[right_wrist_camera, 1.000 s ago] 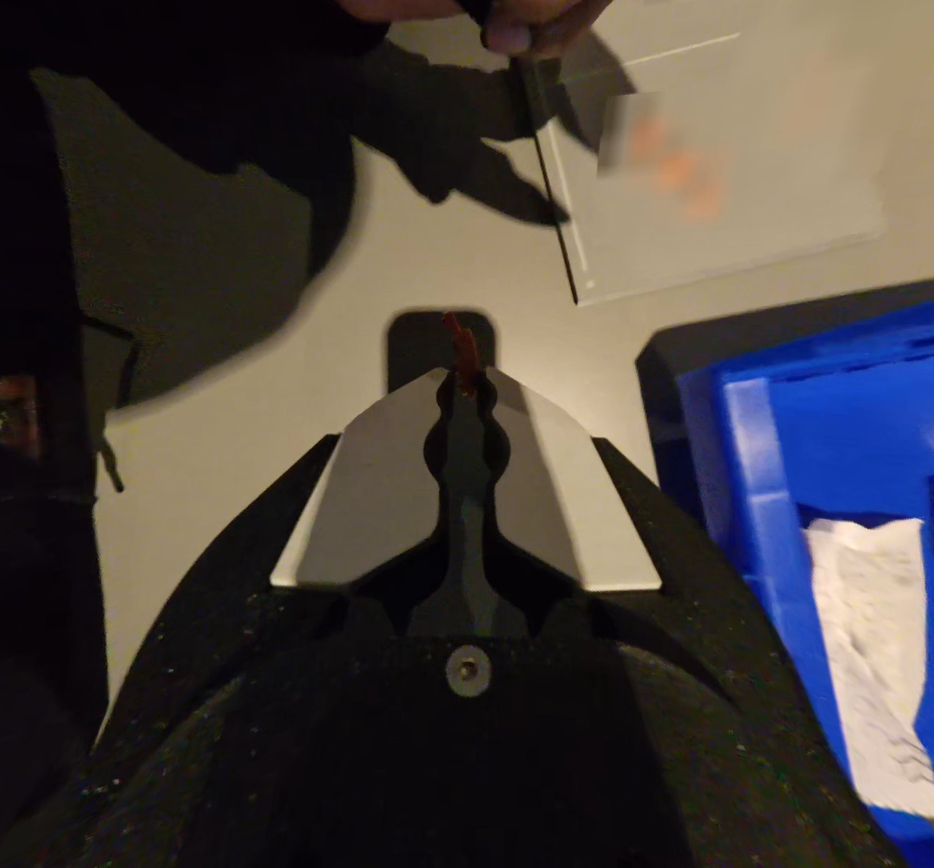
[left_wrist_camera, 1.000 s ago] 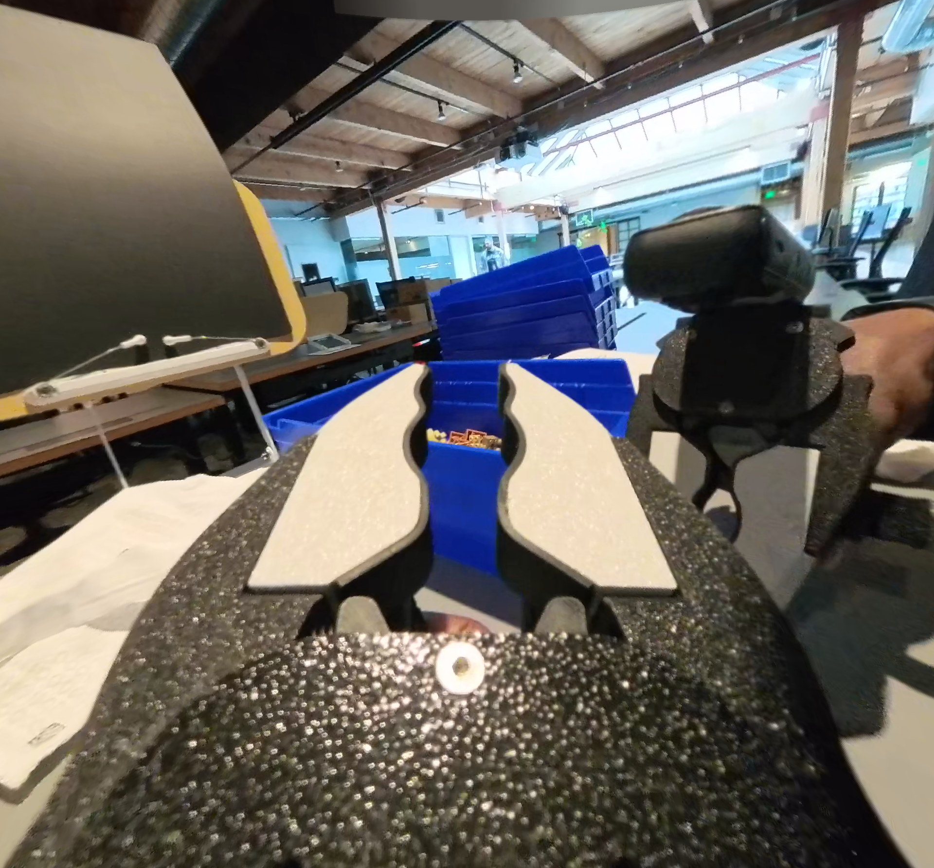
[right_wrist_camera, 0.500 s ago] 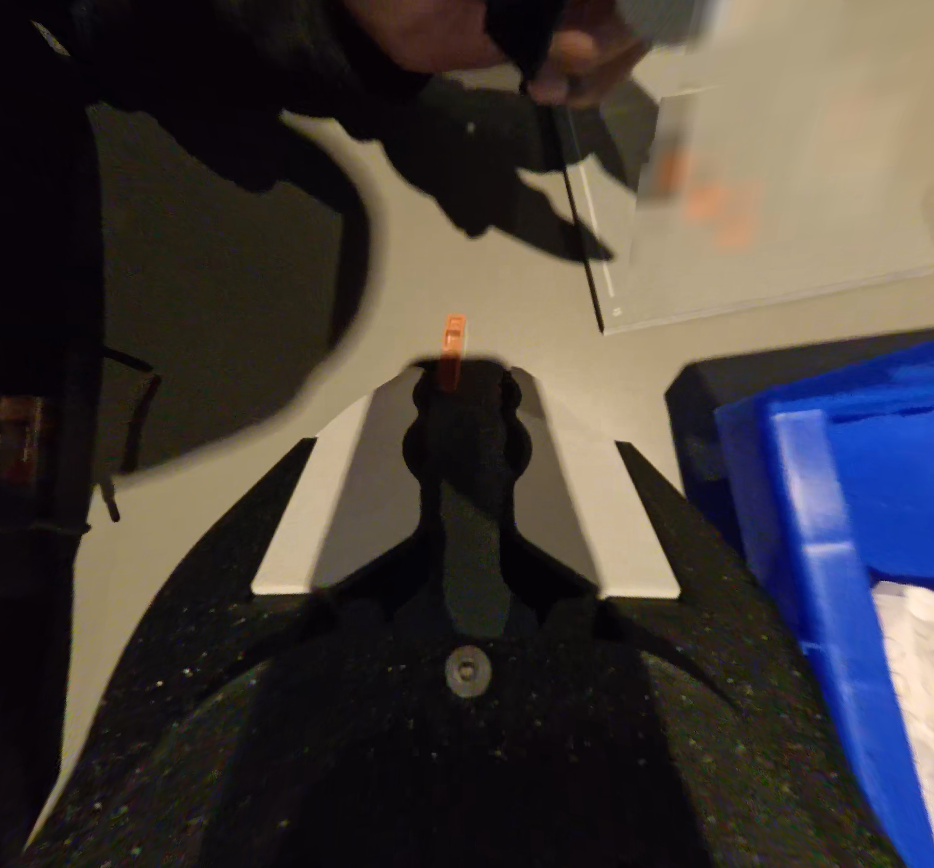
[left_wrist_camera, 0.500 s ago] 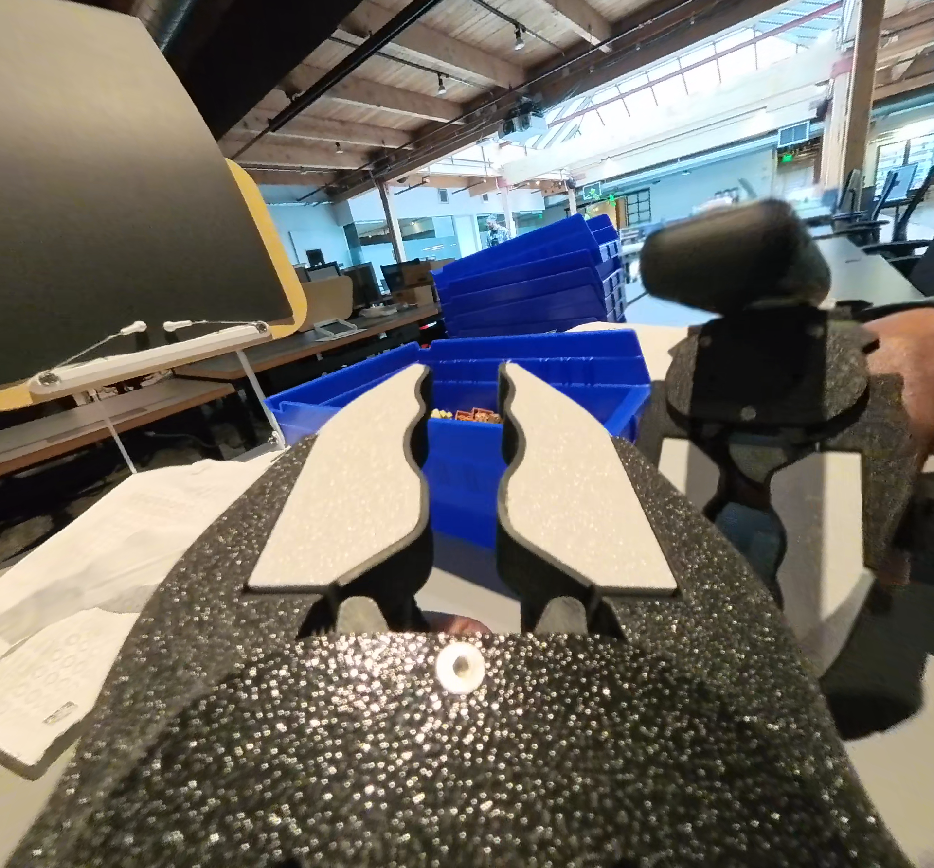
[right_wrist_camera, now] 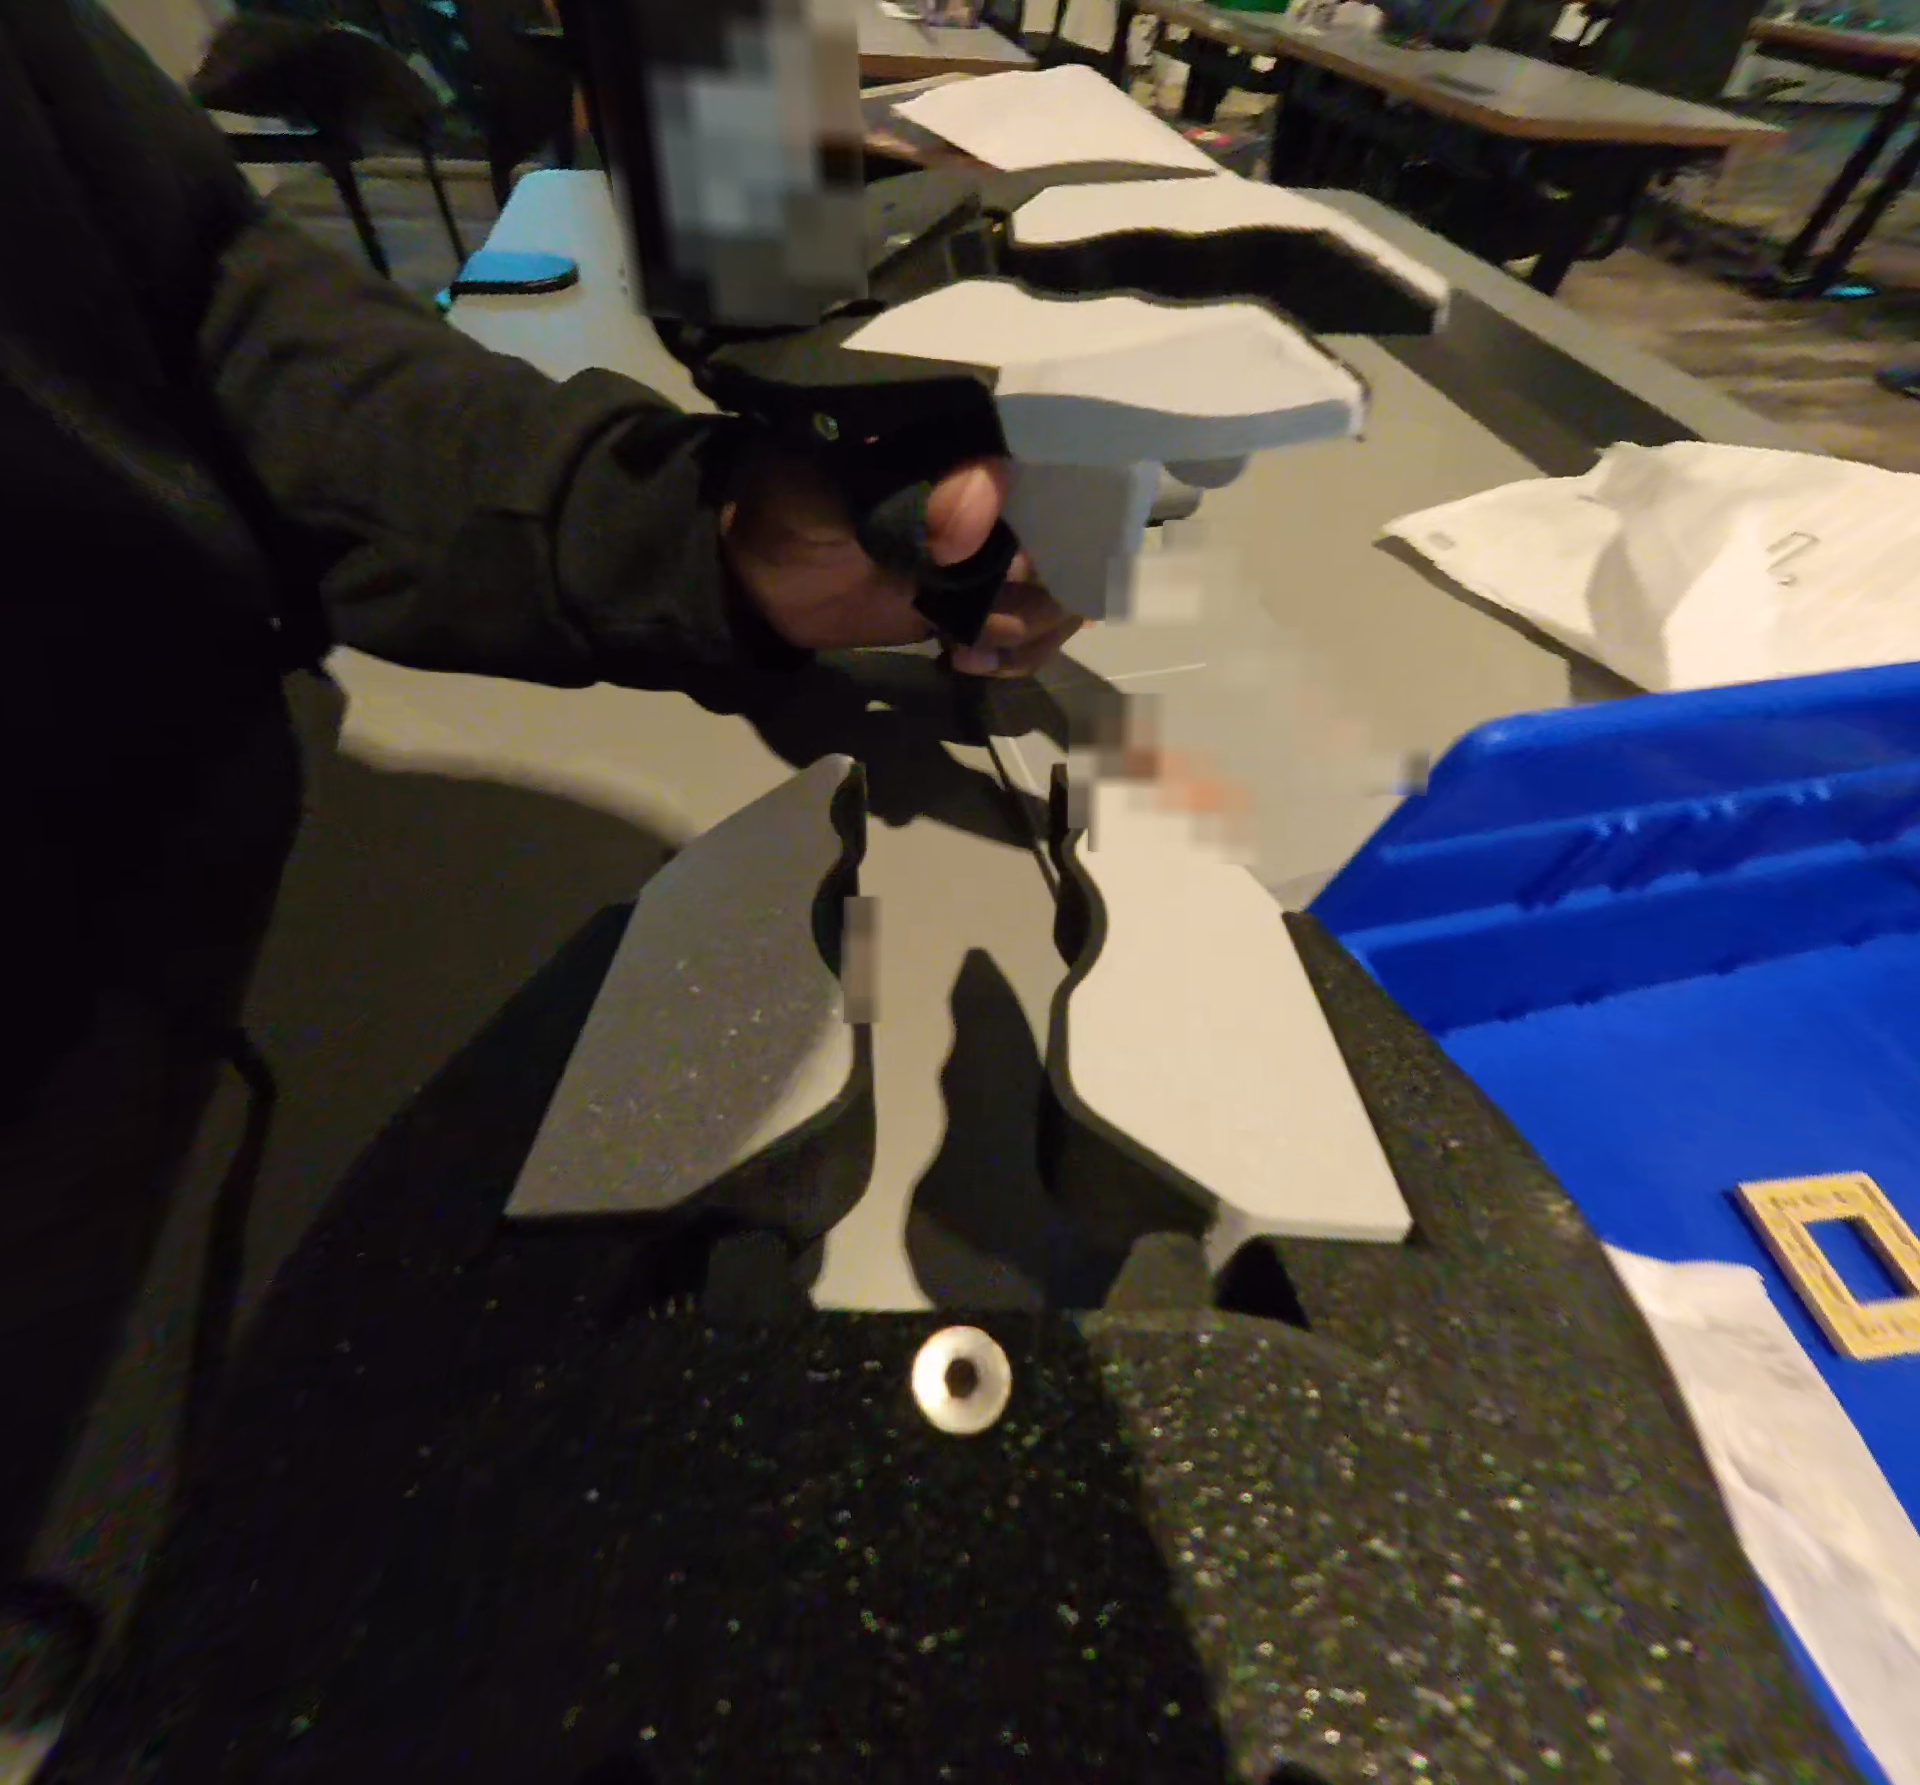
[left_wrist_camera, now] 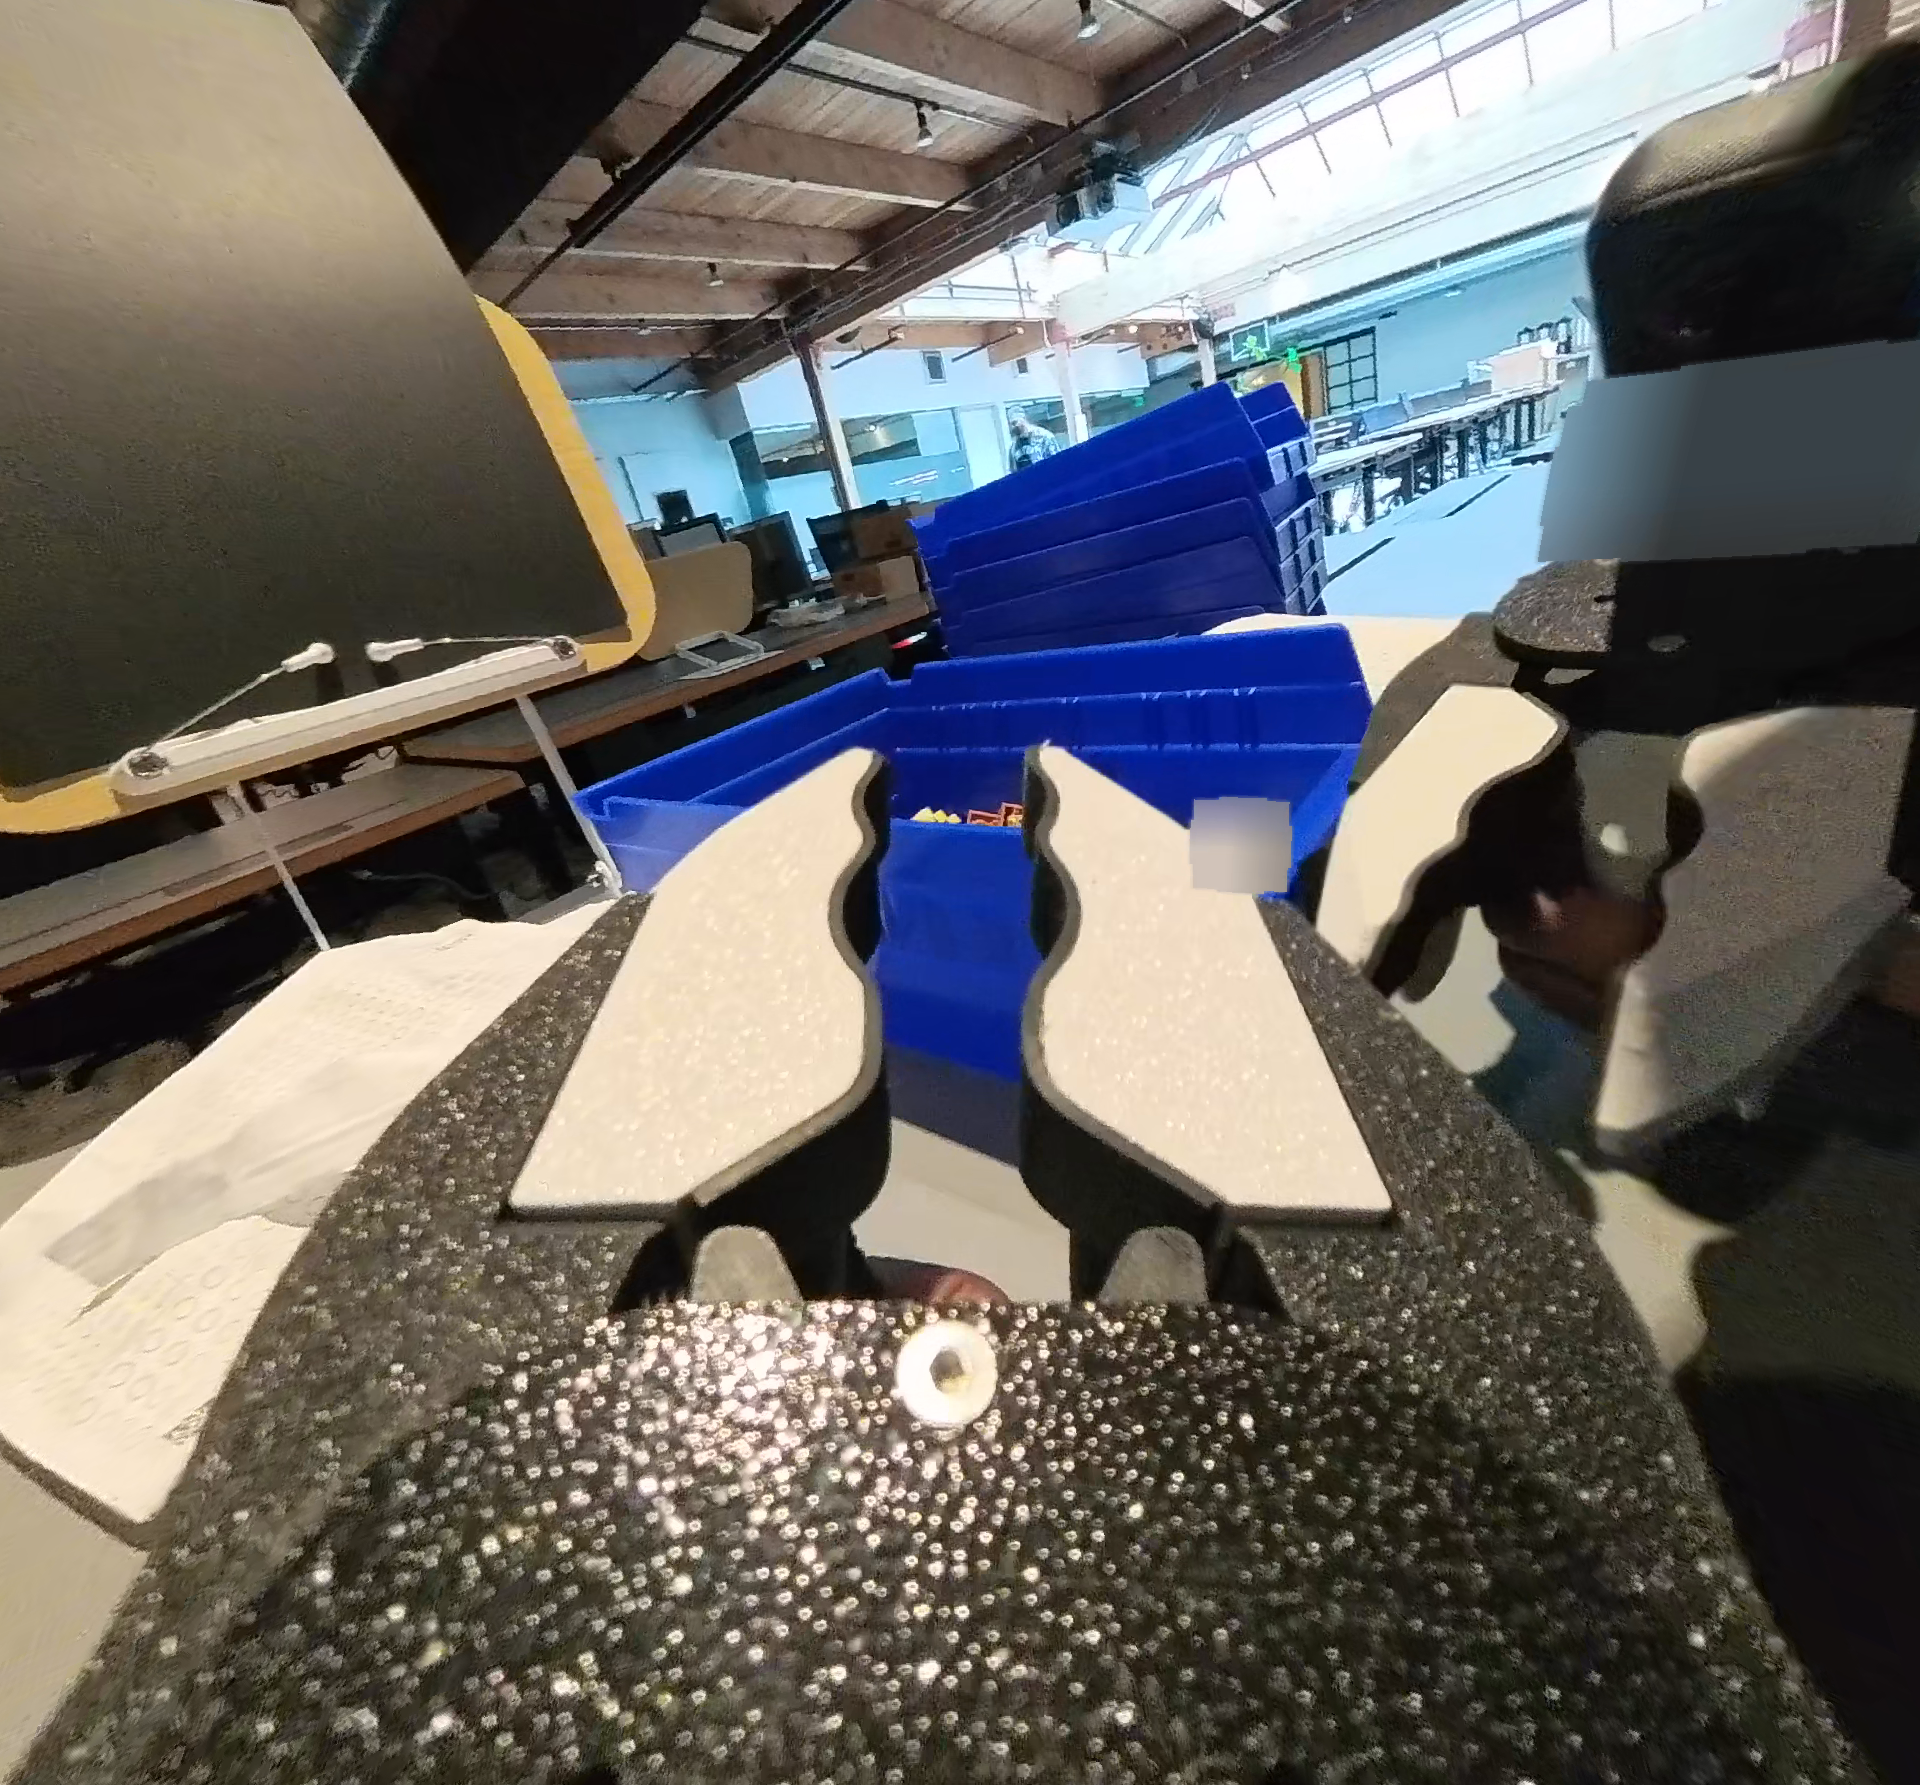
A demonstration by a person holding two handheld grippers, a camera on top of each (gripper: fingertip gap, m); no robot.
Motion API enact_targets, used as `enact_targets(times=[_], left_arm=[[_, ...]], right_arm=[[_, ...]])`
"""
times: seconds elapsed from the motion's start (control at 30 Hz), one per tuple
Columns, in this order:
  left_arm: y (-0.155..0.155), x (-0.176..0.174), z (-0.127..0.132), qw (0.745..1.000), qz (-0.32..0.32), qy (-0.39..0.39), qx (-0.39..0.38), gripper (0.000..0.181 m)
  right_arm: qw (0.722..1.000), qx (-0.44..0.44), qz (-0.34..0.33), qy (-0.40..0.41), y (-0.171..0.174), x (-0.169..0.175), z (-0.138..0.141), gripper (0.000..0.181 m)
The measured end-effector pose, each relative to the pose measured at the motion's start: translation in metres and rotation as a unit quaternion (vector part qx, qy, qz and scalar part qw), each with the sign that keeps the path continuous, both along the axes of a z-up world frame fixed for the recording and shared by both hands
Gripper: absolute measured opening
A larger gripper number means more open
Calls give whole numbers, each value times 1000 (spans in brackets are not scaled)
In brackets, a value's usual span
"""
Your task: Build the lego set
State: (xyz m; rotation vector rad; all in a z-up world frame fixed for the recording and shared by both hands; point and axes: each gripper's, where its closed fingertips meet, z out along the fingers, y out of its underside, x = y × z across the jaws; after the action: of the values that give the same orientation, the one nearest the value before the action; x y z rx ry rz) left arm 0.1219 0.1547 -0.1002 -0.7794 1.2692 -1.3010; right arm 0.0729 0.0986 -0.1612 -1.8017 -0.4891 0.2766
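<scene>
My left gripper (left_wrist_camera: 951, 779) is open and empty, held level above the table and pointing at a blue bin (left_wrist_camera: 956, 946) that holds small yellow and orange Lego pieces (left_wrist_camera: 966, 813). My right gripper (right_wrist_camera: 954, 790) is open over the grey table, and I see no piece between its jaws. A tan Lego frame piece (right_wrist_camera: 1849, 1257) lies on white paper in the blue bin (right_wrist_camera: 1621, 914) to its right. The left gripper (right_wrist_camera: 1392, 353) shows ahead in a hand with a dark sleeve. The right gripper (left_wrist_camera: 1507, 1029) shows at the right of the left wrist view.
White instruction sheets lie on the table (left_wrist_camera: 239, 1143) (right_wrist_camera: 1714, 572). A black board on a stand (left_wrist_camera: 208, 385) rises at the left. A stack of blue bins (left_wrist_camera: 1122, 509) stands behind the open one. A flat sheet with blurred orange marks (right_wrist_camera: 1195, 790) lies ahead of the right gripper.
My right gripper was shut on a small orange piece, pointing down at the table; it has opened and tilted up to level. My left gripper stayed open and moved closer to the bin.
</scene>
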Motion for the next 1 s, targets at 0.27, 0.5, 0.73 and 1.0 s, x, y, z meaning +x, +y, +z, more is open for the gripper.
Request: enact_targets(times=[0.27, 0.5, 0.73, 1.0], left_arm=[[-5, 2, -2, 1000, -11, 4, -10, 24], [-6, 1, -3, 1000, -13, 4, -7, 23], [-5, 2, -5, 1000, -14, 7, -12, 23], [-6, 2, -6, 1000, -13, 8, -8, 23]], right_arm=[[997, -1, -64, 44, 2, 18, 3, 29], [997, 20, -68, 44, 2, 15, 6, 27], [997, 17, -59, 41, 2, 11, 3, 26], [997, 19, -55, 45, 2, 9, 3, 26]])
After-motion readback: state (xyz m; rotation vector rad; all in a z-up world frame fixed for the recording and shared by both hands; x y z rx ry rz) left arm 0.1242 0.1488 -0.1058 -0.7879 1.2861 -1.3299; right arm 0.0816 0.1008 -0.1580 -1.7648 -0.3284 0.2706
